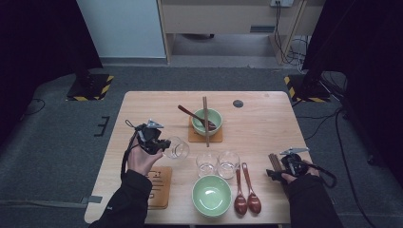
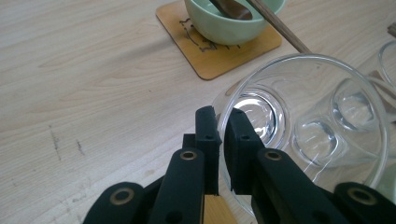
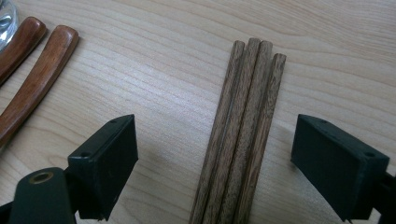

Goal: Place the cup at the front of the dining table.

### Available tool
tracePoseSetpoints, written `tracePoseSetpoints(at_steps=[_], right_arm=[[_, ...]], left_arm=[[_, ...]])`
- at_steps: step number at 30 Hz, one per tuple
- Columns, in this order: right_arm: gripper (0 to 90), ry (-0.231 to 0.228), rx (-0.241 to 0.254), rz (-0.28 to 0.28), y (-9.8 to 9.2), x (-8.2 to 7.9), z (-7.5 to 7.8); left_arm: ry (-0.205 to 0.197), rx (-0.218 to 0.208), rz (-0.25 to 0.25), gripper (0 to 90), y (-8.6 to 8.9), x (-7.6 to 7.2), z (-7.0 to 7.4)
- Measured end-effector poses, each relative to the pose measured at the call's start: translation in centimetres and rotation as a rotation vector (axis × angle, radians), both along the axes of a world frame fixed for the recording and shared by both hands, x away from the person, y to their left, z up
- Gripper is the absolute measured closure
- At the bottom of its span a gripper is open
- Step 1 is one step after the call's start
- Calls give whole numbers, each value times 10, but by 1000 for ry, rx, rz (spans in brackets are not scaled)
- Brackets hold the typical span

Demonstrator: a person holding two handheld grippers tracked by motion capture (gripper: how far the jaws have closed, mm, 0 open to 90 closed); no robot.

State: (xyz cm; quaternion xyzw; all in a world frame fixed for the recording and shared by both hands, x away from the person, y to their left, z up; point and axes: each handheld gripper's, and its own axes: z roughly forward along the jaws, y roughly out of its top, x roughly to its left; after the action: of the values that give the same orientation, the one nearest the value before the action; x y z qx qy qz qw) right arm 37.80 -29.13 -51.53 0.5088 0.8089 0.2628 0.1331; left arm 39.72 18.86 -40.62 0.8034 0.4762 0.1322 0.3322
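Pinching the glass rim — one jaw inside, one outside.

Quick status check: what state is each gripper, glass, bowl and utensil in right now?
left gripper: jaws shut on rim of the held glass, which is tilted
right gripper: open, jaws either side of loose chopsticks
two glasses: upright, empty
near bowl: empty
far bowl: on coaster, spoon inside, chopsticks across
two spoons: lying flat
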Motion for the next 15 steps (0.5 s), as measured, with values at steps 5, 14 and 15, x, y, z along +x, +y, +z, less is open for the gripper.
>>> tracePoseSetpoints(at_steps=[5, 14, 15], right_arm=[[146, -2, -2, 3, 0, 0, -1], [146, 2, -3, -2, 0, -1, -1], [146, 1, -4, -1, 0, -1, -1]], left_arm=[[-25, -14, 24, 843, 4, 1, 4], [-22, -5, 36, 843, 7, 5, 5], [-24, -5, 38, 844, 7, 6, 5]])
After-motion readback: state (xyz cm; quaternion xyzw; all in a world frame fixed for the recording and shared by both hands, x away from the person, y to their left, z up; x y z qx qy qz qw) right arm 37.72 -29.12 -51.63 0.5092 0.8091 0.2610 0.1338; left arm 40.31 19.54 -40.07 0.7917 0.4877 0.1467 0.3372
